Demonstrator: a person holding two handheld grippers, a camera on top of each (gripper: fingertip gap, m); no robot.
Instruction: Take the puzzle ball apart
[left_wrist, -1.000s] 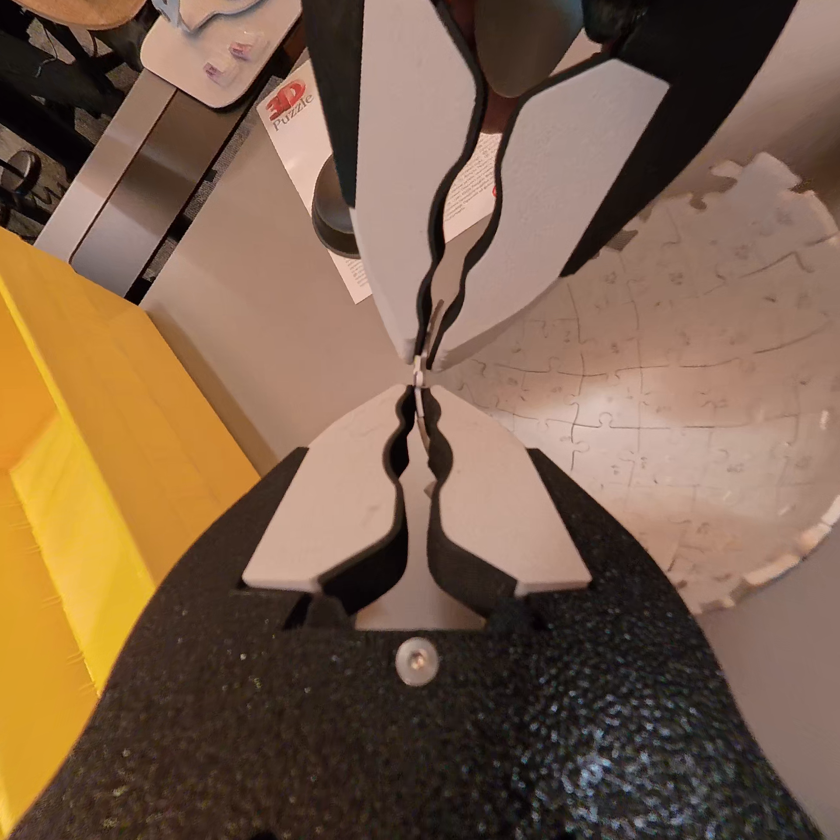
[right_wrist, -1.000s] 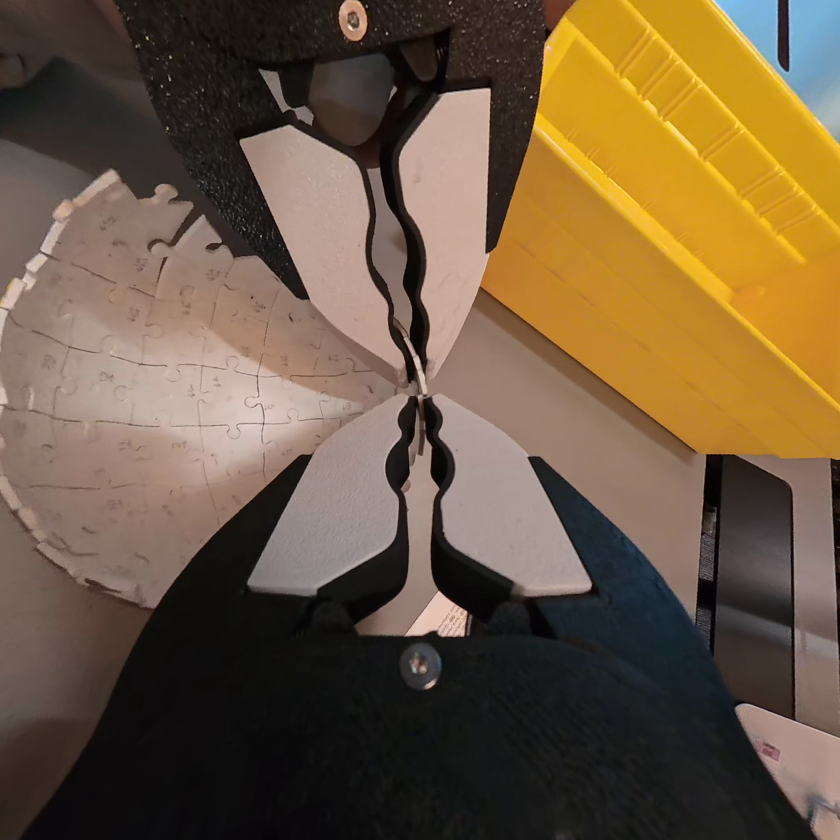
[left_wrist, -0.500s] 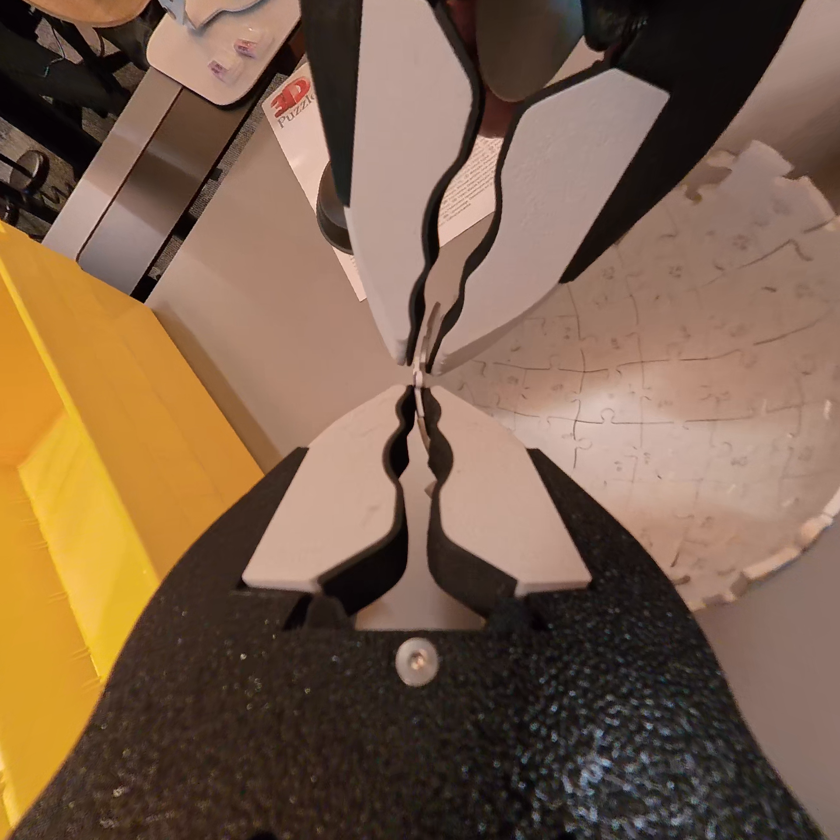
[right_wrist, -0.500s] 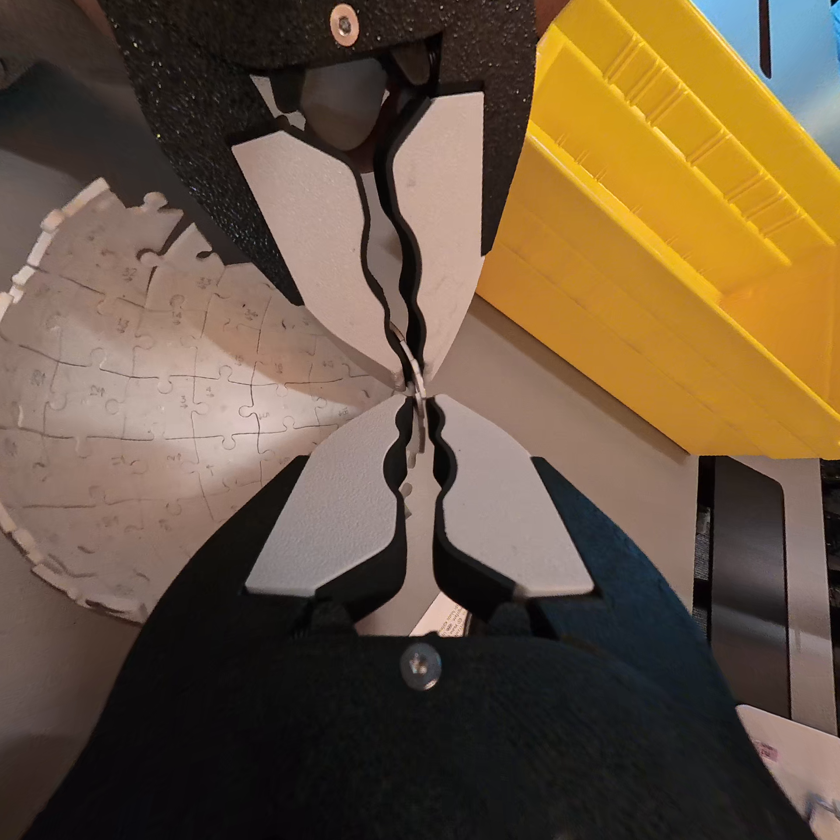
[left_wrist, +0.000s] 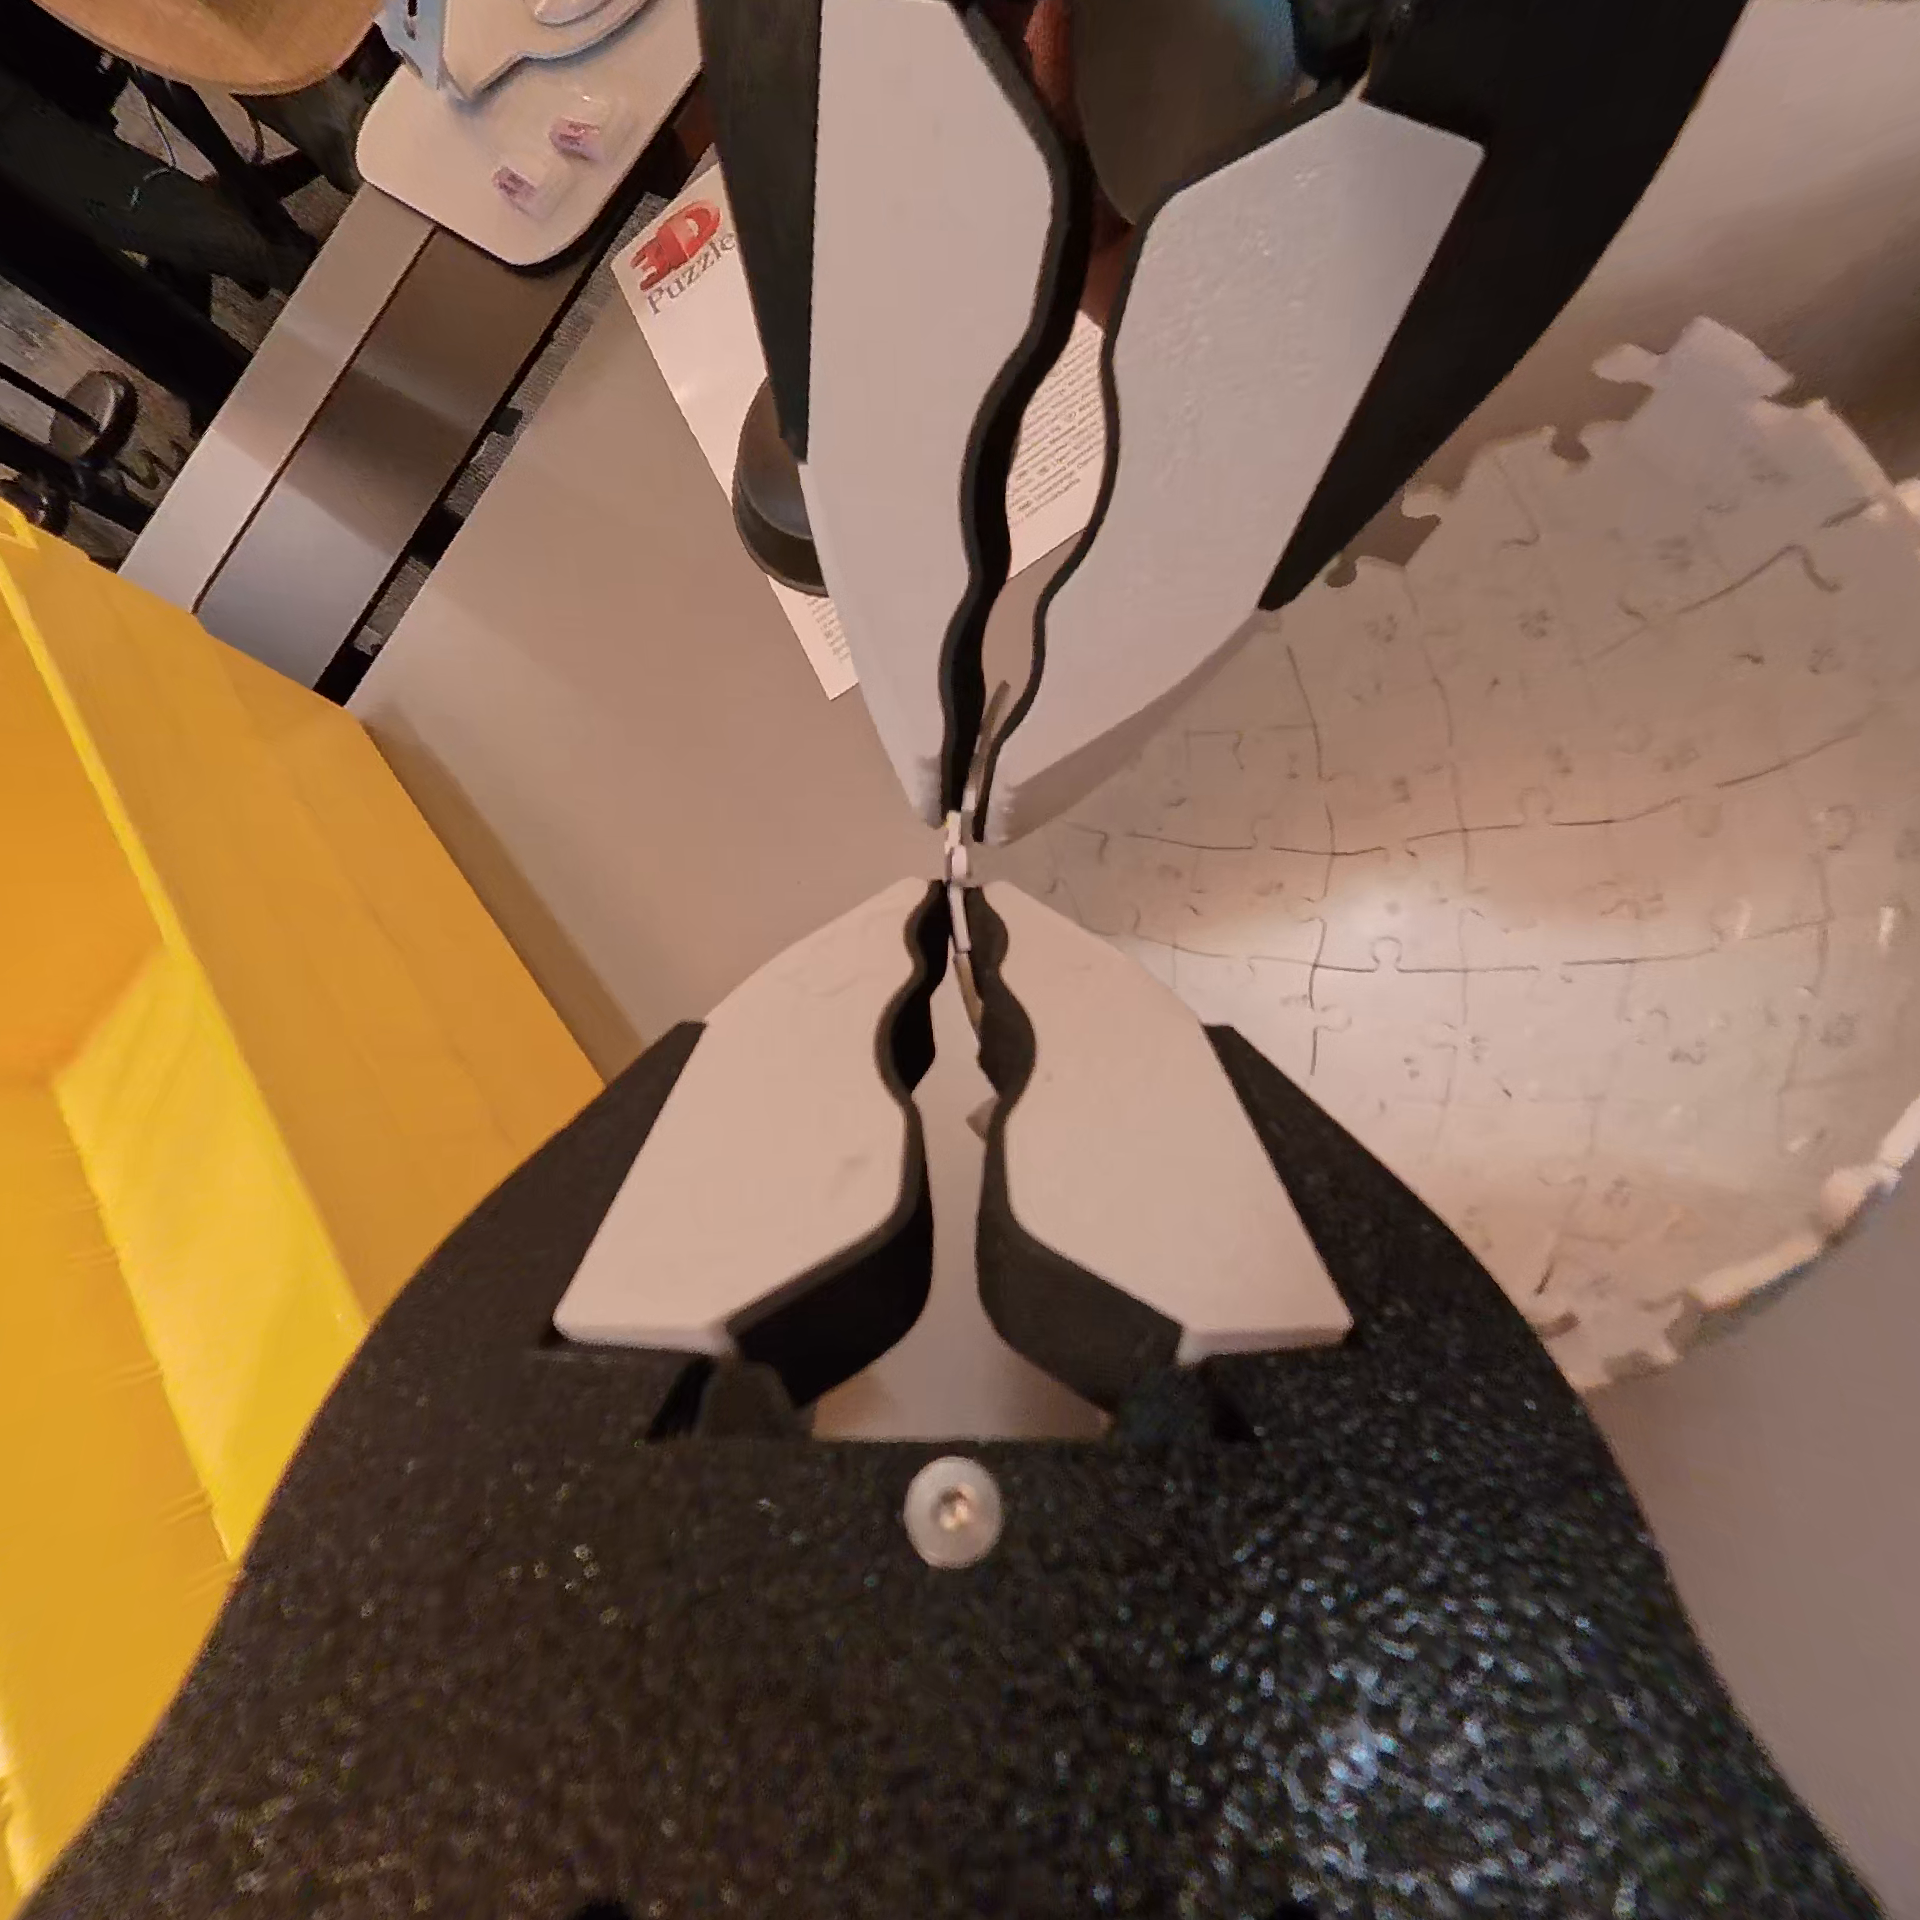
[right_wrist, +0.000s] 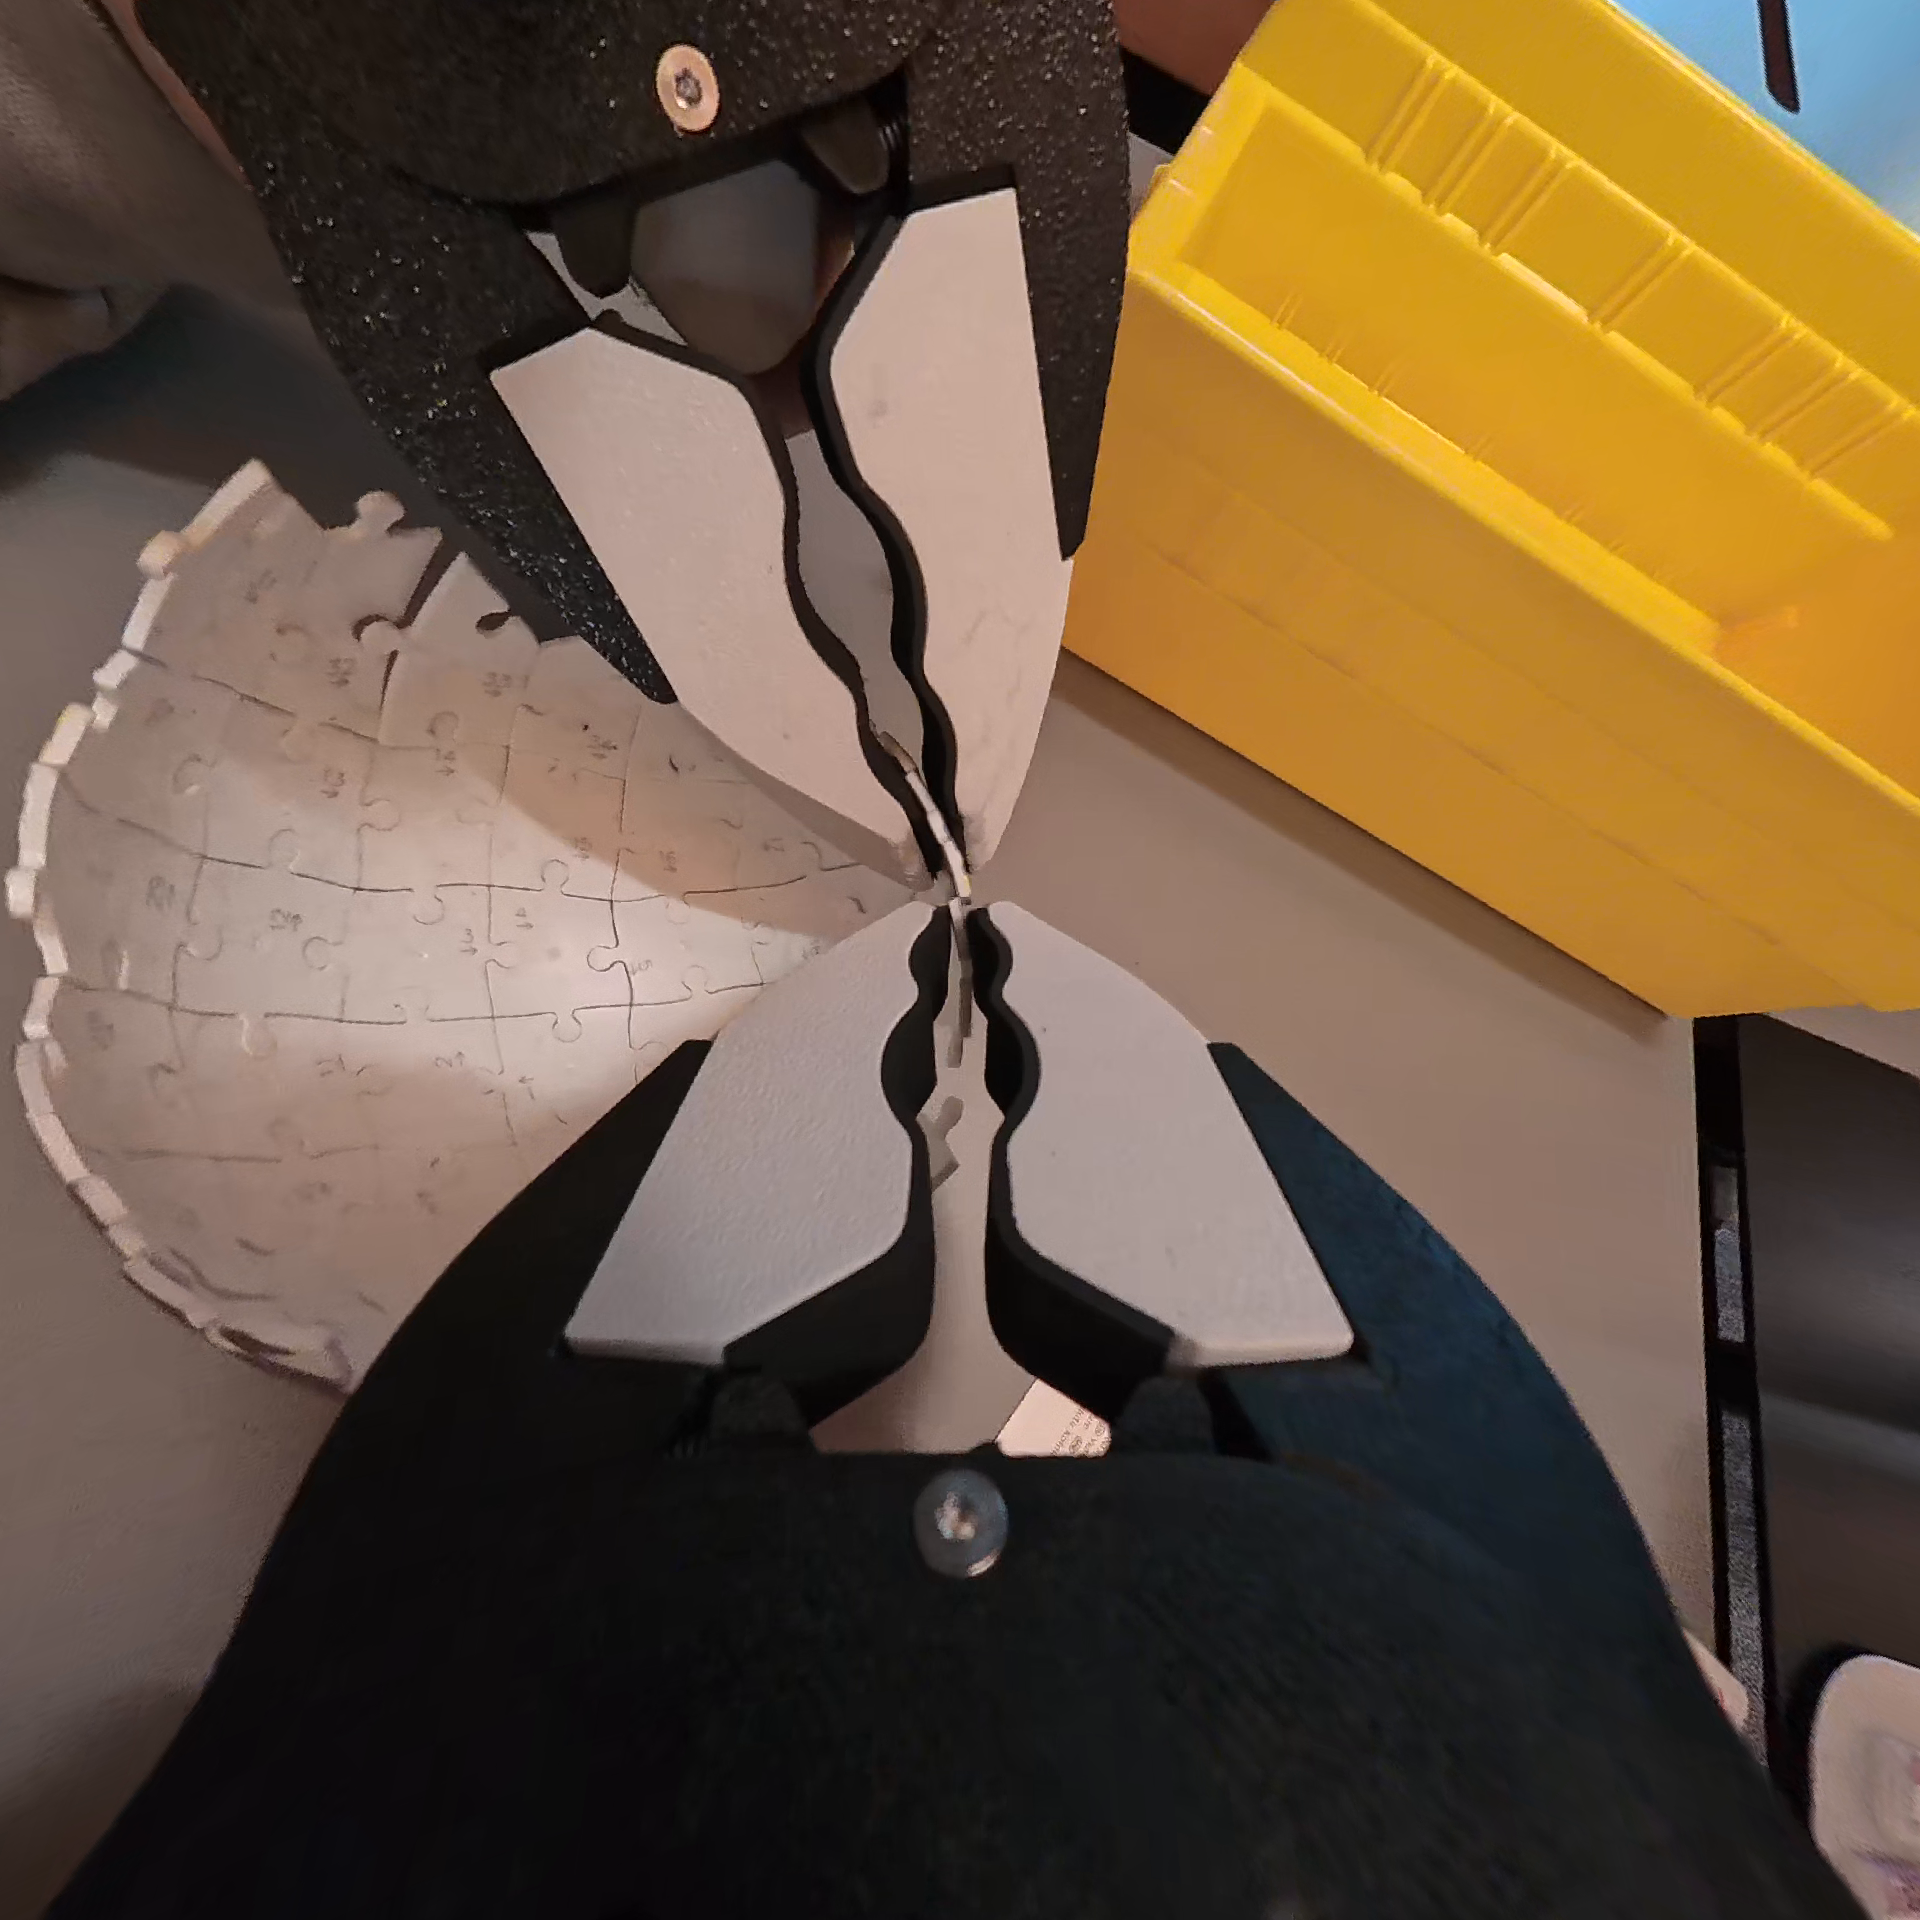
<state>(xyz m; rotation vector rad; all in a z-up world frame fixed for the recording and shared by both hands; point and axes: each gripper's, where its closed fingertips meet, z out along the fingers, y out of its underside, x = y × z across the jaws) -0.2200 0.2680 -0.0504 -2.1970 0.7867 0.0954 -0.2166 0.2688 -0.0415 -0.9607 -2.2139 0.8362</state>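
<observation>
The puzzle ball is an open white half shell (left_wrist: 1507, 935) of joined pieces lying on the grey table; it also shows in the right wrist view (right_wrist: 312, 935). My left gripper (left_wrist: 956, 904) and right gripper (right_wrist: 961, 920) meet tip to tip above the table beside the shell. Each is shut on one end of a small white bit of joined puzzle pieces (left_wrist: 958, 868), seen edge-on (right_wrist: 954, 883). The right gripper (left_wrist: 966, 810) comes in from the top of the left wrist view. The left gripper (right_wrist: 940, 847) comes in from the top of the right wrist view.
A yellow plastic bin (left_wrist: 208, 1039) stands close beside the grippers, opposite the shell (right_wrist: 1455, 520). A white printed leaflet (left_wrist: 675, 312) and a dark round stand (left_wrist: 769, 499) lie behind the right gripper. The table's edge (left_wrist: 312, 416) is beyond them. Both grippers' tips are close together, under 4 cm apart. The shell (right_wrist: 1455, 520) is about 11 centimeters from my left fingertips. It is also in sight in the left wrist view (left_wrist: 259, 1052).
Both grippers stay shut on the pieces between them. The pair has shifted and turned slightly over the table, and the strip now looks a little bent at the joint.
</observation>
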